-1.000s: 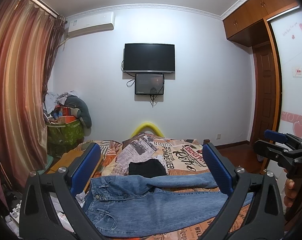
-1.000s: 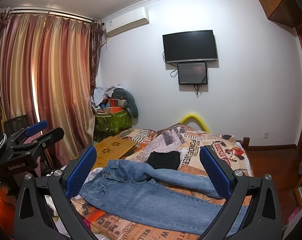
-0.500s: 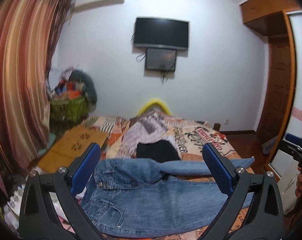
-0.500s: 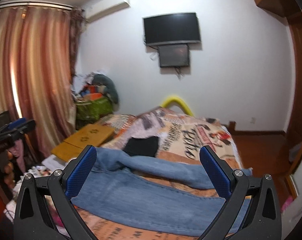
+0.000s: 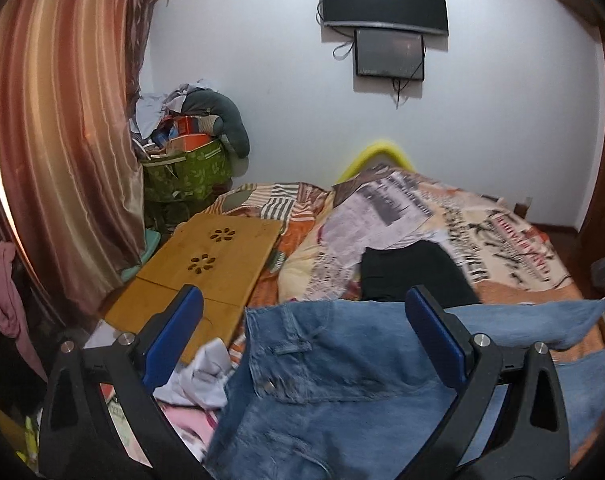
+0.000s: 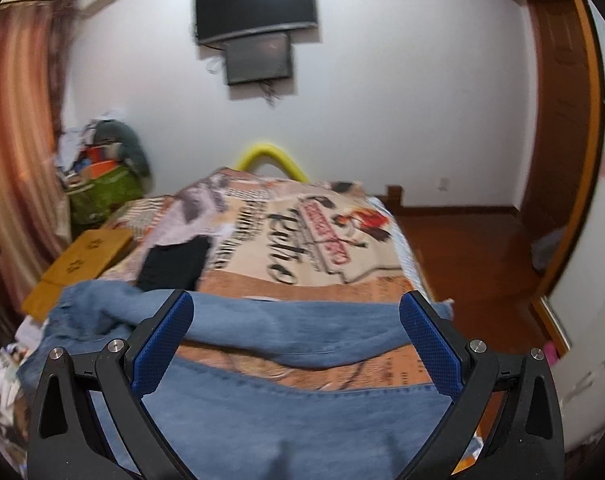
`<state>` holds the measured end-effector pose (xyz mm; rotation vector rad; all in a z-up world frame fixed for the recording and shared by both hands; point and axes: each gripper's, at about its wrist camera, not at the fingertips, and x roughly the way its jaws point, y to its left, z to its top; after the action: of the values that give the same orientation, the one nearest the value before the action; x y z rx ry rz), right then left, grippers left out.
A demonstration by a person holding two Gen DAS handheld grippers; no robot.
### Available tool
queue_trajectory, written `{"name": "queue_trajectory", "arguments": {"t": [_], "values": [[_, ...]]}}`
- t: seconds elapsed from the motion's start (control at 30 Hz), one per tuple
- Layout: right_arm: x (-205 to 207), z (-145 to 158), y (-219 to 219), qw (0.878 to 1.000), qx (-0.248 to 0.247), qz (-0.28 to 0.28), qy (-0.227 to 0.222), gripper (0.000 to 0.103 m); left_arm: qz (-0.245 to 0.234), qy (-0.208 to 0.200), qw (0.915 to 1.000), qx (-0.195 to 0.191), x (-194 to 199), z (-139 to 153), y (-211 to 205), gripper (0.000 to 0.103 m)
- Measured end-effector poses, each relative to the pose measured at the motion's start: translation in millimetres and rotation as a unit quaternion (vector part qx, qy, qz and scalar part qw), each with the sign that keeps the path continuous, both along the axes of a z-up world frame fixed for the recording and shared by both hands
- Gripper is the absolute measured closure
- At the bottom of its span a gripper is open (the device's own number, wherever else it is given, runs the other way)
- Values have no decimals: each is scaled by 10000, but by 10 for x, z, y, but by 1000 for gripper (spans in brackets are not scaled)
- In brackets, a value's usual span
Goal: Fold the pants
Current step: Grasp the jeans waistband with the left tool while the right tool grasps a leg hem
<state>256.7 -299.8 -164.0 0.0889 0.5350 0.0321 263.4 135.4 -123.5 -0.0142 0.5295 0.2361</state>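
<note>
1. Far left: striped curtain [image 5: 58, 128]; green bag [image 5: 186, 174] piled with clutter sits by the wall.
2. Wooden lap desk [image 5: 200, 264] lies at the bed's left edge, loose clothes [image 5: 194, 384] just below it.
3. Left gripper [image 5: 302, 340]: released, jaws wide apart, nothing between them. It hovers over the waistband end of the jeans [image 5: 342, 380]; contact unclear.
4. Jeans lie flat across the near end of the bed [image 6: 302, 240], waist left, legs running right, upper leg curving away from the lower one.
5. Black garment [image 5: 410, 272] lies just beyond the jeans.
6. Right gripper [image 6: 296, 340]: also released, empty, over the legs.
7. Right: wooden door [image 6: 554, 140].
</note>
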Motion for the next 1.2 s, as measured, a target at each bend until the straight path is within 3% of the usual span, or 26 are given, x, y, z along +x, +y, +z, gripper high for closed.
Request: {"name": "queue_trajectory", "arguments": {"t": [0.13, 0.27, 0.33, 0.53, 0.73, 0.8, 0.93, 1.0, 1.1, 1.2], "values": [[269, -227, -319, 9983, -36, -511, 268, 1, -10, 504, 9987, -68, 410, -356, 235, 20], [468, -537, -643, 9935, -93, -942, 636, 1, 112, 984, 9949, -195, 637, -775, 384, 27], [541, -726, -801, 9900, -38, -1101, 886, 8, 180, 1277, 9913, -257, 726, -1023, 448, 31], [798, -1193, -1028, 9808, 426, -1187, 1485, 20, 348, 1808, 9818, -465, 882, -1521, 606, 31], [1134, -1494, -1124, 9737, 773, -1303, 1700, 24, 348, 2248, 9700, -856, 939, -1869, 698, 31], [1248, -1565, -1138, 9719, 783, -1340, 1771, 31, 317, 2320, 9672, -988, 950, -1943, 707, 31], [1386, -1715, -1158, 9690, 604, -1320, 1999, 59, 310, 2387, 9595, -1464, 950, -2036, 785, 33], [1362, -1734, -1166, 9716, 566, -1249, 1927, 61, 268, 2354, 9585, -1585, 959, -2034, 804, 37], [1325, -1728, -1163, 9744, 493, -1220, 1823, 69, 230, 2328, 9615, -1444, 961, -2000, 755, 41], [1309, -1714, -1192, 9757, 581, -1232, 1718, 85, 271, 2274, 9655, -1236, 960, -1939, 702, 49]]}}
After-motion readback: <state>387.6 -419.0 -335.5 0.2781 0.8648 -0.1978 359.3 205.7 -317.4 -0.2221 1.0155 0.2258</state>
